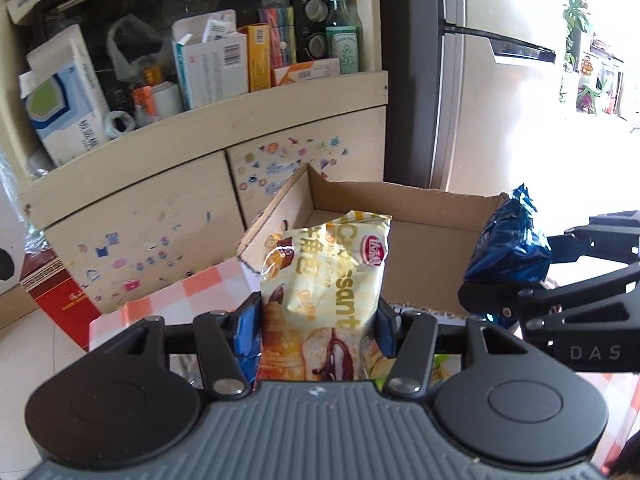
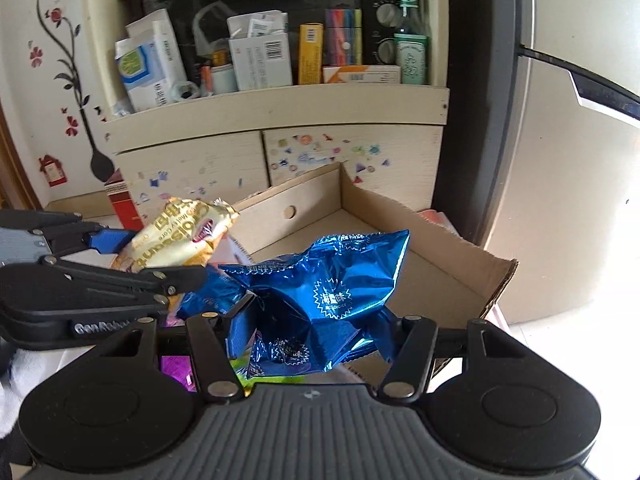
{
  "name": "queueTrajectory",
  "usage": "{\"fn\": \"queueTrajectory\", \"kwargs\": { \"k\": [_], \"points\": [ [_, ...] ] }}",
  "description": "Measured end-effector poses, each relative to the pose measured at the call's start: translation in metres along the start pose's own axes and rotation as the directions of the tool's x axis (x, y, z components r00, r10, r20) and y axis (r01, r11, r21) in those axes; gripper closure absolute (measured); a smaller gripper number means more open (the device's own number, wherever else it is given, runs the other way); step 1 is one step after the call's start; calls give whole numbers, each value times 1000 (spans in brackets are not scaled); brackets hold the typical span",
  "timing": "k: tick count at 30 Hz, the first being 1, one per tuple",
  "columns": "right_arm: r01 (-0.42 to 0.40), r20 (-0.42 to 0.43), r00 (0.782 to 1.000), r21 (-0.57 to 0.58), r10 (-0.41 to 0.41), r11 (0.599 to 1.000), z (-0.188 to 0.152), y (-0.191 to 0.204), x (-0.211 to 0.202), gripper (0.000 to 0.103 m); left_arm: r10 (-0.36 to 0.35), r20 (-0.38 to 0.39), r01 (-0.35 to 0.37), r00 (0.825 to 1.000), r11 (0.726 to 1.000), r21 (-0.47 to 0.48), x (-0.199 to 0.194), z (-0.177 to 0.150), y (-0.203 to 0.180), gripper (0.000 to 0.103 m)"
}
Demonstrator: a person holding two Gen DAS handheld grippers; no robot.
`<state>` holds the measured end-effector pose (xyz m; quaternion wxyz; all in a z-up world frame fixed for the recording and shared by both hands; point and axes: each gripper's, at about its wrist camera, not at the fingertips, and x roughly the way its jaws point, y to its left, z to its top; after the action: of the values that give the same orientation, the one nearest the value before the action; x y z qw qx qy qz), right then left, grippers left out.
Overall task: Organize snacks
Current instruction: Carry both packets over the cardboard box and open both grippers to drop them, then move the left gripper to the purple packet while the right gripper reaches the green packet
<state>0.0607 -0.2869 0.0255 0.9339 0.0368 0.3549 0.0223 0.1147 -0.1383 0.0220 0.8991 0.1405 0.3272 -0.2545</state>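
My left gripper (image 1: 320,320) is shut on a cream and yellow croissant packet (image 1: 328,280), held upright between its blue pads just short of an open cardboard box (image 1: 400,200). My right gripper (image 2: 320,328) is shut on a crinkled shiny blue snack bag (image 2: 328,296), held over the near edge of the same cardboard box (image 2: 440,264). In the left wrist view the blue bag (image 1: 508,248) hangs at the right in the other gripper. In the right wrist view the croissant packet (image 2: 180,236) shows at the left. The box's floor looks bare.
A pale wooden cabinet (image 1: 160,208) with stickers stands behind the box, its shelf crowded with cartons and a bottle (image 1: 340,20). A silver fridge (image 1: 500,100) is at the right. A red box (image 1: 56,296) sits on the floor. An orange checked cloth (image 1: 192,292) covers the table; more packets lie below the grippers.
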Motion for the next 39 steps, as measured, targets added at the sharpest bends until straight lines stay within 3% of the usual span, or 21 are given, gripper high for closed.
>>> {"fn": "queueTrajectory", "kwargs": {
  "k": [21,24,25,27,30,39],
  "points": [
    [147,-63,988,123,-140,981,19,-40,40,37,-42,-72,45,997,998,34,86,32,-21,48],
    [164,-73,985,145,-155,976,20,-43,47,33,-35,-72,39,997,998,49,96,35,-24,46],
    [169,-79,984,152,-158,974,21,-44,50,29,-35,-69,39,997,998,53,99,36,-26,44],
    [174,-74,984,165,-164,971,21,-46,51,23,-22,-59,24,998,998,49,100,37,-26,28],
    [177,-60,984,177,-169,968,22,-47,47,16,7,-41,-5,999,999,41,96,38,-23,15],
    [100,-32,995,132,-97,986,22,-39,36,13,22,-43,-21,999,1000,4,76,32,5,10]
  ]
}}
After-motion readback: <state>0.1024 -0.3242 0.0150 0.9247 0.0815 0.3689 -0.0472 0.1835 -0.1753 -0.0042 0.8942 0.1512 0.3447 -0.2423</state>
